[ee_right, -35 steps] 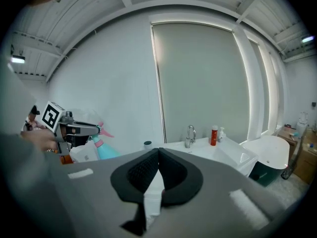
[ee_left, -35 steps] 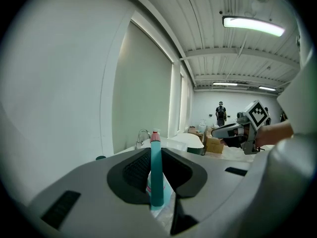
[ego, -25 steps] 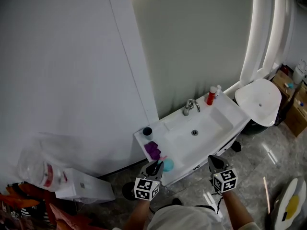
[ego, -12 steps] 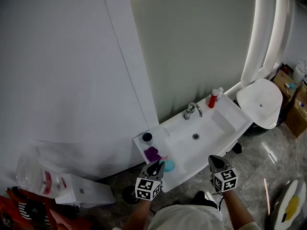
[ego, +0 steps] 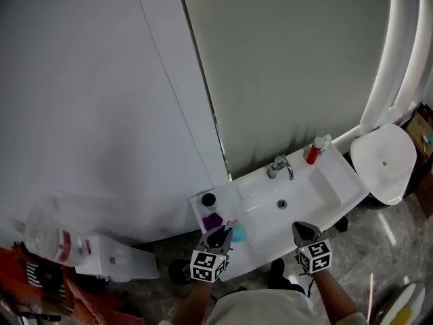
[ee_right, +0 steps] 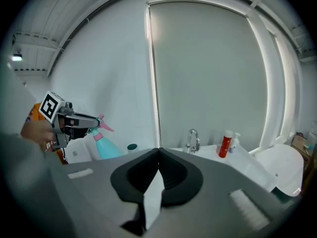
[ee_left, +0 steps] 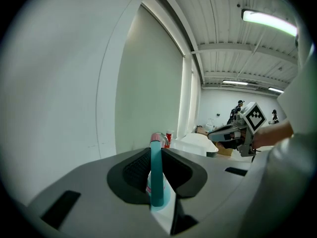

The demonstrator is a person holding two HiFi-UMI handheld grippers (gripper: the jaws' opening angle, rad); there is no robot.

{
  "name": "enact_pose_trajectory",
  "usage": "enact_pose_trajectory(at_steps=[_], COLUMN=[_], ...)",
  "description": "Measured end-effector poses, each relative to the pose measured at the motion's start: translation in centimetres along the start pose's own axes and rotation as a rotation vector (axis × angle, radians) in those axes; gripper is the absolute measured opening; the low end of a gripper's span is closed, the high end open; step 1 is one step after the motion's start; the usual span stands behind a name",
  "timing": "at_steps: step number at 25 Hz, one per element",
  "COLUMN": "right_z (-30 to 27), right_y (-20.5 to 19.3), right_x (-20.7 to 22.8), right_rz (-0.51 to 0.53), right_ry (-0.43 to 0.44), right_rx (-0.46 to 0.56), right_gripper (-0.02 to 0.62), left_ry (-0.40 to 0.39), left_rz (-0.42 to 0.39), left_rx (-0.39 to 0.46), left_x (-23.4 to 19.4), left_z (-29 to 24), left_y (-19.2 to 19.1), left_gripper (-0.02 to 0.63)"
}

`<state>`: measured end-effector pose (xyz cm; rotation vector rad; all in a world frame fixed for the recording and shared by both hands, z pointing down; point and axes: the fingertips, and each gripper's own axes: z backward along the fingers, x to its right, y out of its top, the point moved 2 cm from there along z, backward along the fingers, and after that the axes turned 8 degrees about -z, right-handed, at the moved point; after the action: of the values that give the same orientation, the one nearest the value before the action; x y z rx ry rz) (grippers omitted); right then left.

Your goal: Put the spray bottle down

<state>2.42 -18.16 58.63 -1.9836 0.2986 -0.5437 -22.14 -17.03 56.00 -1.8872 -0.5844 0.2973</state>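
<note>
**A:** Jaws of the left gripper [ee_left: 156, 151]?
**B:** Clamped on the teal spray bottle [ee_left: 156, 182], close to its pink head.
**A:** Jaws of the right gripper [ee_right: 158, 151]?
**B:** Together, with nothing between them.
**A:** Position of the bottle?
**B:** Over the front left corner of the white washbasin [ego: 338, 176], just beside a purple item [ego: 213, 220]. Whether its base touches cannot be told. The faucet [ego: 281, 166] and the red bottle [ego: 313, 152] stand at the far edge, well apart from it.
</note>
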Motion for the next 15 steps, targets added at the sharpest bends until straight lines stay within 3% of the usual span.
enact_pose_trajectory(at_steps=[8,15], right_z=[-3.8,-6.6], right_y=[2.3,3.4], right_x=[5.4,10.0], right_rz=[0.063,0.056], right_ry=[0.128,0.214], right_rx=[-0.069,-0.079], right_gripper=[0.011,0.011], left_ry=[0.090,0.172], left_rz=[0.038,0.037], left_rx=[-0.045,-0.078], left_x=[0.7,1.3], left_z=[-5.5,-9.6], left_y=[1.4,3.2], left_gripper=[0.066,0.066])
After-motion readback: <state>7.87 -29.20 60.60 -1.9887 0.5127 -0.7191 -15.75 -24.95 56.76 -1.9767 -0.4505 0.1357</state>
